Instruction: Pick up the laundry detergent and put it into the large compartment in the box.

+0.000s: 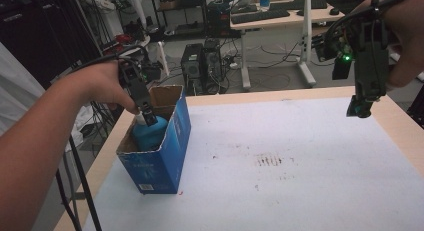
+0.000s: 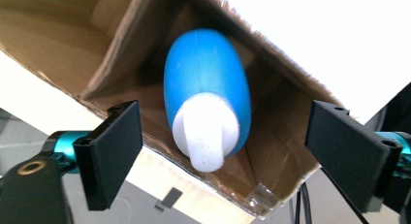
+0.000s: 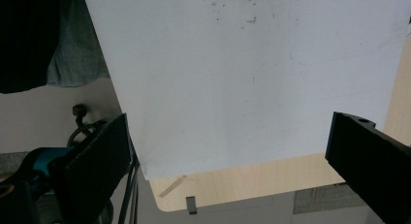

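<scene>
Over the blue cardboard box (image 1: 159, 161) at the table's (image 1: 310, 191) left edge, the left gripper (image 1: 145, 118) is pointing down into the open top, tips just above the white cap of the blue bottle (image 1: 149, 133). Bottle's standing inside the box, cap up, leaning a bit toward the box's near-left wall. Left gripper view looks straight down on it: bottle (image 2: 207, 88) w/ white cap sits between the two black jaws, jaws well apart on either side, pads clear of it, nothing gripped. Brown inner walls of the box (image 2: 121, 44) all round the bottle, a strip of clear tape at one box corner. Right gripper (image 1: 364, 103) is far across from the box, hanging over the table's right-hand border, tips down, green light on its body. Right gripper view: jaws wide, nothing betw them, just the white table sheet (image 3: 242, 78) and the wood edge below
</scene>
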The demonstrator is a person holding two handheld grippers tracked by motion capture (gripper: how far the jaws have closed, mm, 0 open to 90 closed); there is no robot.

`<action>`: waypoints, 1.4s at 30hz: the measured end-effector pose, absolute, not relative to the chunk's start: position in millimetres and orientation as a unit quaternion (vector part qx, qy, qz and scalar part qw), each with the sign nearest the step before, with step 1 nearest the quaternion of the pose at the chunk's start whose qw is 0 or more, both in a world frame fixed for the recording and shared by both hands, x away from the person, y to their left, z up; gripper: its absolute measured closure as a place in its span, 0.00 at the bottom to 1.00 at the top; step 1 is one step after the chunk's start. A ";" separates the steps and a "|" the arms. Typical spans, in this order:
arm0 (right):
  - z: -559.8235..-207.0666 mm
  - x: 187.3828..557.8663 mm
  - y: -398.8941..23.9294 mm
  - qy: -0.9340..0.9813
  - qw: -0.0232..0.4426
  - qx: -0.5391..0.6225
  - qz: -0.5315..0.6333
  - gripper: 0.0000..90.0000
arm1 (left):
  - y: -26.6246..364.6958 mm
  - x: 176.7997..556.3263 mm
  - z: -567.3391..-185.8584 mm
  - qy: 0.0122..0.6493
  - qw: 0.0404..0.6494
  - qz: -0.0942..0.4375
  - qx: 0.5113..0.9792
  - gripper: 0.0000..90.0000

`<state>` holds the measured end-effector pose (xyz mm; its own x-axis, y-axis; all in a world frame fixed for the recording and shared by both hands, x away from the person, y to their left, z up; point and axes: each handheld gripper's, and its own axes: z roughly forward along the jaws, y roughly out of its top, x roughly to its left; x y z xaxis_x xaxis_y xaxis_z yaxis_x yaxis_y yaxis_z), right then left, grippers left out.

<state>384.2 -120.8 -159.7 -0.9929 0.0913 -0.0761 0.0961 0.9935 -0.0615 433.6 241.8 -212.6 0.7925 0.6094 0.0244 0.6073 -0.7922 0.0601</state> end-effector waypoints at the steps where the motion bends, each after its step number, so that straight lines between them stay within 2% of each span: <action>1: -159.9 384.4 -120.4 0.998 0.036 0.047 -0.033 0.02 | 240.0 433.2 -208.6 0.318 0.032 0.021 0.947 0.14; 10: -163.5 387.4 -116.0 0.998 0.032 0.047 -0.036 0.02 | 208.4 427.8 -178.7 0.255 0.043 0.026 0.966 0.08; 17: -166.9 388.1 -113.3 0.998 0.029 0.046 -0.040 0.02 | 180.5 425.6 -174.6 0.213 0.045 0.013 0.976 0.03; 22: -165.8 388.0 -113.8 0.998 0.027 0.045 -0.040 0.02 | 159.3 426.7 -183.3 0.170 0.034 0.011 0.985 0.03; 42: -163.9 391.6 -117.9 0.998 0.026 0.051 -0.033 0.02 | 124.4 442.1 -226.2 0.121 0.012 0.002 0.993 0.03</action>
<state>391.6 -117.9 -163.9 -0.9935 0.0997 -0.0555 0.1032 0.9926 -0.0636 442.1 124.4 -226.2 0.9708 0.2399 0.0010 0.2398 -0.9705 0.0250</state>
